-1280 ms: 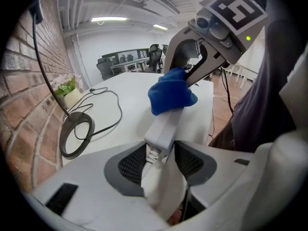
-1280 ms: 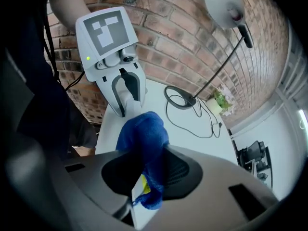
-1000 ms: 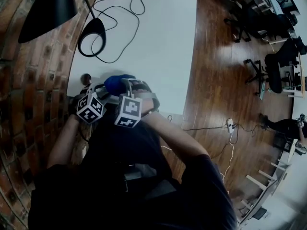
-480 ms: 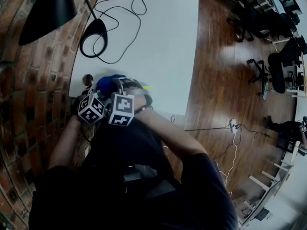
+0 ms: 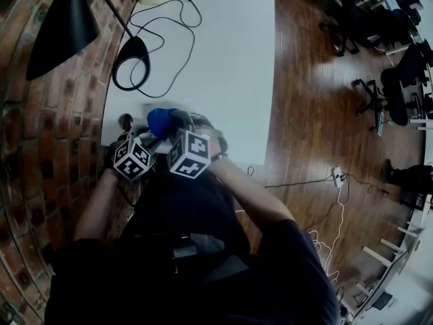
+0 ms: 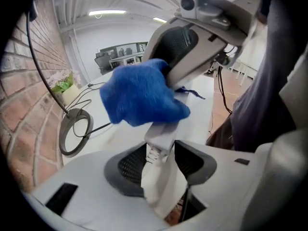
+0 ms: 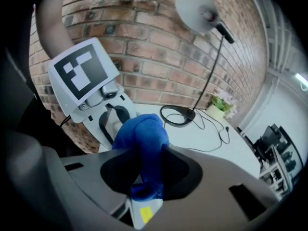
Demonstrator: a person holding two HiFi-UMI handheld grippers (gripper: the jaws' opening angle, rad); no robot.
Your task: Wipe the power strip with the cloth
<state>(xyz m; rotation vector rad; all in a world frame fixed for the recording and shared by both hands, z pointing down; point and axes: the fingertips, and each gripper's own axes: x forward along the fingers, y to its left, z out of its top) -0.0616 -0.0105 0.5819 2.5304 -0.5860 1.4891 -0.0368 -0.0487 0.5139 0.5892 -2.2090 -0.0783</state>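
The left gripper (image 6: 161, 163) clamps the white plastic power strip (image 6: 160, 137) over the white table's (image 5: 223, 59) near edge. The right gripper (image 7: 144, 173), jaws just easing wider, pinches the fluffy blue cloth (image 7: 142, 131) draped on the strip's far end (only the right gripper view shows a yellow sticker (image 7: 144, 214)).

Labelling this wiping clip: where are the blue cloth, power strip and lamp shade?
blue cloth (image 6: 139, 95): left gripper view, middle of the bunched fabric.
power strip (image 6: 158, 182): left gripper view, lower part of its white body.
lamp shade (image 5: 59, 26): head view, middle of the black cone.
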